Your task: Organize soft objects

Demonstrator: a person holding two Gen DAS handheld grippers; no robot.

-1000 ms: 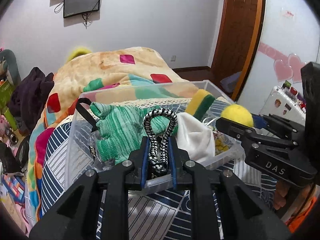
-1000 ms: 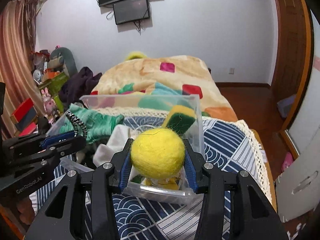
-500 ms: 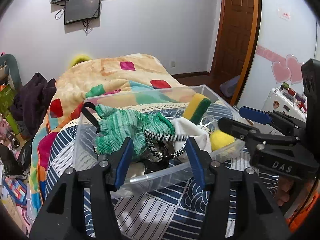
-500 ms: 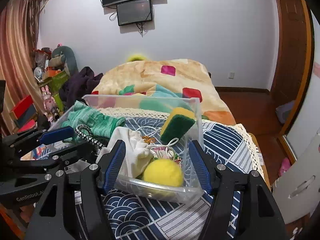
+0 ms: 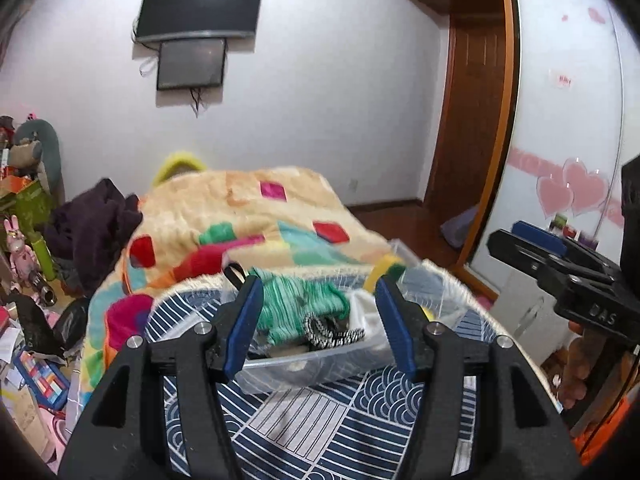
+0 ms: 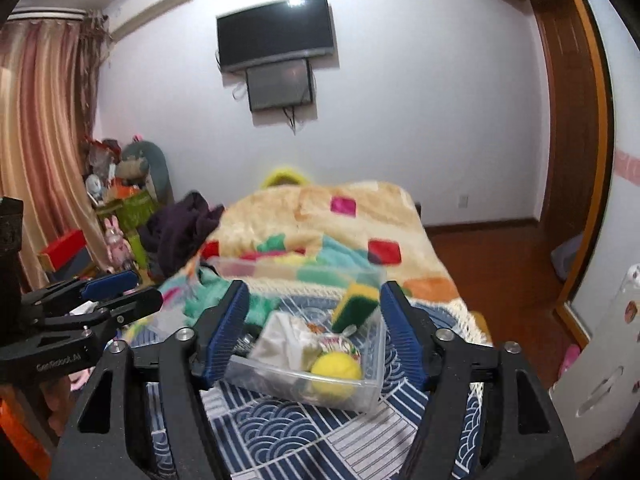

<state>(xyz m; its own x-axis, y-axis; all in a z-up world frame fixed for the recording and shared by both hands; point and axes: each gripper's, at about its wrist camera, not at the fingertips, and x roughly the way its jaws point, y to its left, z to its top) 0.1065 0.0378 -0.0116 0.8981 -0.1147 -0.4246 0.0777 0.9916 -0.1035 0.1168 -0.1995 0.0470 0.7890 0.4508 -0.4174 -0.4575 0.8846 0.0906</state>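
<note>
Both grippers stood apart with nothing between their blue pads, jaws opening wider. The left gripper (image 5: 316,320) hung above the near edge of the clear plastic bin (image 6: 372,396), where the black-and-white braided cord (image 5: 334,334) lay beside the green knit cloth (image 5: 298,300). The right gripper (image 6: 314,330) framed the bin's other end, where the yellow felt ball (image 6: 335,372) sat near the white cloth (image 6: 286,338) and the yellow-green sponge (image 6: 356,304) leaned on the wall. Gathering them in 1 container on the patterned bedspread (image 6: 352,444) kept the soft things together.

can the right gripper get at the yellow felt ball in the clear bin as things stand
Probably yes: the right gripper is empty with jaws opening, and the yellow felt ball lies uncovered at the near edge of the open clear bin, beside the white cloth.
</note>
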